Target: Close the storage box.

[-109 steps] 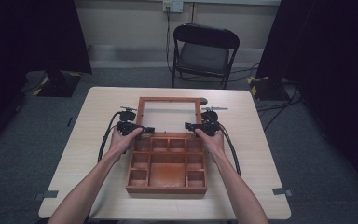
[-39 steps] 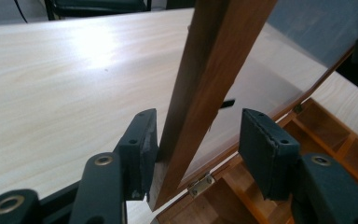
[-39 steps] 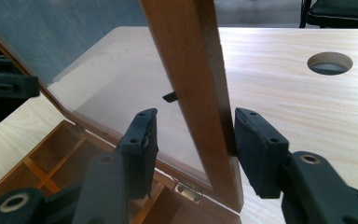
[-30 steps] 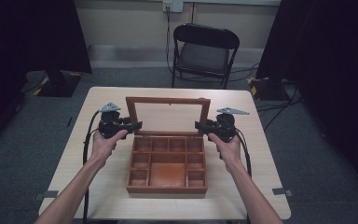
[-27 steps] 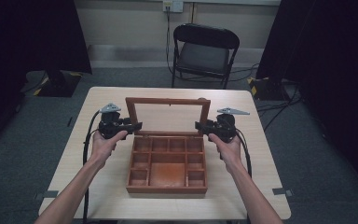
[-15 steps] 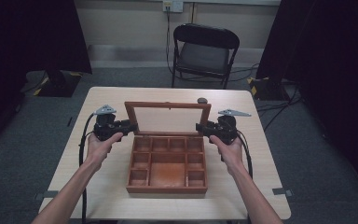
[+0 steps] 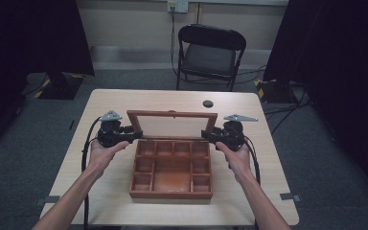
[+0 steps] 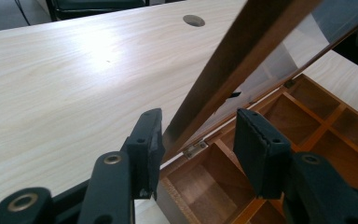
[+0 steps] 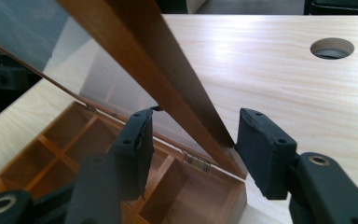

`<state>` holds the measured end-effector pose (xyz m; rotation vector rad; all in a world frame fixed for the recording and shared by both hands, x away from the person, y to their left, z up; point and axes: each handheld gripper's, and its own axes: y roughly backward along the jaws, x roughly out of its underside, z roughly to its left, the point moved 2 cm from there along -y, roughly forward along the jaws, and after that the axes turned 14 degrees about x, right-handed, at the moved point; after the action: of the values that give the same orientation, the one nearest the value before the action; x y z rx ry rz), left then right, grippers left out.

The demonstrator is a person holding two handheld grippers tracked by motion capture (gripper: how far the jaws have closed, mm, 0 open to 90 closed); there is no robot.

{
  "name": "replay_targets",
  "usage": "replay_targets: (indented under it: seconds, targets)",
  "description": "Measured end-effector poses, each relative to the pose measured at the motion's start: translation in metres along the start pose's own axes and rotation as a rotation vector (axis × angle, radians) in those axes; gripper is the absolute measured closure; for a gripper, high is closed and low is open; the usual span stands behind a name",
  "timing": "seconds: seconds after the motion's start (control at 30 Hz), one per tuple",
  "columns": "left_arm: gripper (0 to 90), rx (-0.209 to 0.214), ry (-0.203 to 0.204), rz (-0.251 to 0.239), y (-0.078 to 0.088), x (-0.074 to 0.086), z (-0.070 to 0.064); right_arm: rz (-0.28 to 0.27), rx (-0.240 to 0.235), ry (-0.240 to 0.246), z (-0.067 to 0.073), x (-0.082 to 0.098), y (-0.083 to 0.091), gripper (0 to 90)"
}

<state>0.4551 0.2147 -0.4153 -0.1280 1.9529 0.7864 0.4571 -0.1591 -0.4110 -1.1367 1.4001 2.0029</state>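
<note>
A wooden compartment box (image 7: 171, 194) sits mid-table with its glass-paned hinged lid (image 7: 172, 115) tilted up off the back edge. My left gripper (image 7: 135, 135) straddles the lid's left side rail (image 8: 242, 56). One pad rests against the wood and the other stands clear; the jaws have just been opening. My right gripper (image 7: 207, 135) straddles the right side rail (image 9: 140, 46). The rail's corner is close to one pad and there is a gap at the other; these jaws have also just been opening. The box's compartments (image 8: 307, 121) look empty near the hinges (image 9: 196, 161).
The light wooden table (image 7: 115, 191) has a round cable hole (image 7: 208, 103) behind the lid. A black folding chair (image 7: 211, 52) stands beyond the far edge. Cables trail from both grippers along the person's forearms.
The lid lay further back 3.6 s ago and has since swung up toward the person. Over the last second both hands stayed almost in place at its sides.
</note>
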Motion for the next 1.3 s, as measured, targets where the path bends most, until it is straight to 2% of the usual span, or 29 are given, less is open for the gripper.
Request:
replay_targets:
  seconds: [0.17, 0.27, 0.4, 0.53, 0.6, 0.77, 0.87, 0.93, 0.97, 1.13, 1.3]
  targets:
    - [53.1, -0.002, -0.001, -0.003, 0.001, 0.002, -0.003, 0.007, -0.006, 0.003, 0.0, 0.003, 0.001, 45.6]
    - [59.2, 0.008, -0.011, -0.001, 0.005, 0.003, -0.003, 0.013, -0.008, 0.007, 0.001, 0.005, 0.002, 44.4]
    - [60.2, 0.024, -0.004, -0.005, 0.009, 0.004, -0.005, 0.022, -0.009, 0.017, 0.002, 0.009, 0.001, 42.8]
    - [59.1, 0.028, -0.018, 0.0, 0.01, 0.008, -0.007, 0.04, -0.001, 0.022, 0.003, 0.015, -0.002, 42.0]
    - [58.6, 0.037, -0.005, -0.009, 0.01, 0.01, -0.007, 0.045, -0.004, 0.026, 0.003, 0.016, -0.001, 42.0]
    - [50.7, 0.028, 0.011, -0.008, 0.008, 0.012, -0.007, 0.044, 0.011, 0.021, -0.001, 0.016, 0.008, 32.8]
    - [46.9, 0.024, 0.019, -0.019, 0.007, 0.011, -0.008, 0.039, 0.02, 0.015, -0.006, 0.017, 0.012, 31.7]
    - [43.4, 0.045, 0.031, -0.025, 0.006, 0.011, -0.008, 0.037, 0.033, 0.008, -0.012, 0.019, 0.017, 30.3]
    - [41.2, 0.045, 0.019, -0.014, 0.007, 0.011, -0.008, 0.044, 0.027, 0.004, -0.014, 0.02, 0.019, 28.1]
    - [35.7, 0.06, 0.026, -0.003, 0.004, 0.012, -0.01, 0.058, 0.046, -0.005, -0.025, 0.027, 0.028, 28.9]
    - [32.2, 0.06, 0.021, 0.005, 0.005, 0.013, -0.012, 0.041, 0.063, -0.016, -0.032, 0.027, 0.037, 29.8]
